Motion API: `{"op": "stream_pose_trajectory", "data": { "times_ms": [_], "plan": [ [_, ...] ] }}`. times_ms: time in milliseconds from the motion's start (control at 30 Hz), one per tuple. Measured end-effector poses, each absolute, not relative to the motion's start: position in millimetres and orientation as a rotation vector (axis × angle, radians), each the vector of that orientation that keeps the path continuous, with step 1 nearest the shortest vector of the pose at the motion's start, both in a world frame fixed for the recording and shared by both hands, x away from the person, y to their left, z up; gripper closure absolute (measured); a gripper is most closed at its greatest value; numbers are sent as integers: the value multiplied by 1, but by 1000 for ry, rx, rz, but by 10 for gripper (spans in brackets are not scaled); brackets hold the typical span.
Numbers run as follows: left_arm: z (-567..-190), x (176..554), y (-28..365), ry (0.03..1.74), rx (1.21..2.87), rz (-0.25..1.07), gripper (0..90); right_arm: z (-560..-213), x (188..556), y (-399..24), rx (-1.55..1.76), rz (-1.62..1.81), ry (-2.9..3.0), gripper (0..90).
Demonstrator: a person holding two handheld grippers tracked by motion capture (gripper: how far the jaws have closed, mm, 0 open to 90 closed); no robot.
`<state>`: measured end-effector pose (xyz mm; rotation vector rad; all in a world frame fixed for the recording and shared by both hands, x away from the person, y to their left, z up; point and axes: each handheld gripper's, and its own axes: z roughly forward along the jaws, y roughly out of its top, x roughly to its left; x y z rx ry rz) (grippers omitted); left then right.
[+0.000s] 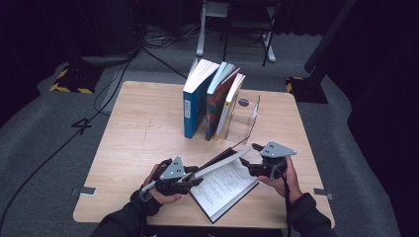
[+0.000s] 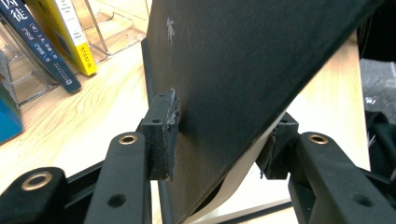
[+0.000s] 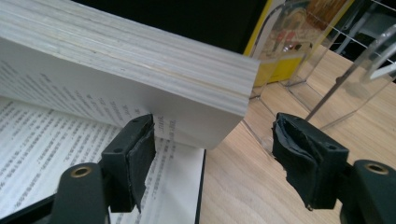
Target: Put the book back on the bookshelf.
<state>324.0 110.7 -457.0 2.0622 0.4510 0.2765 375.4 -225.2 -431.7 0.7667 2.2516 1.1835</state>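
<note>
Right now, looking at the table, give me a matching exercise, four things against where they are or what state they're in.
Things:
1. open book
2. blue book
3. clear stand
4. left gripper

Places or states:
A. upright, leftmost of the standing books
B. lying near the table's front edge
C. jaws around a black cover
D. right of the standing books

Pairs: 1-B, 2-A, 3-D, 4-C

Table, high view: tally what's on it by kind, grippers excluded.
Upright books: 3
Open book: 1
Clear book stand: 1
Total: 5
</note>
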Motion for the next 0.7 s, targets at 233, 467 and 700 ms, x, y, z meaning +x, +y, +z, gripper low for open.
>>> {"op": "stream_pose_trajectory", "data": {
  "times_ms": [233,467,700],
  "plan": [
    [-459,326,109,447,2075,301,525,-424,384,-216,749,1194,2251,305],
    [-456,334,113,462,2060,300,619,-424,391,-215,756,1219,2257,304],
    [-456,347,115,438,2030,265,685,-428,396,-227,746,1267,2287,270]
  ]
}}
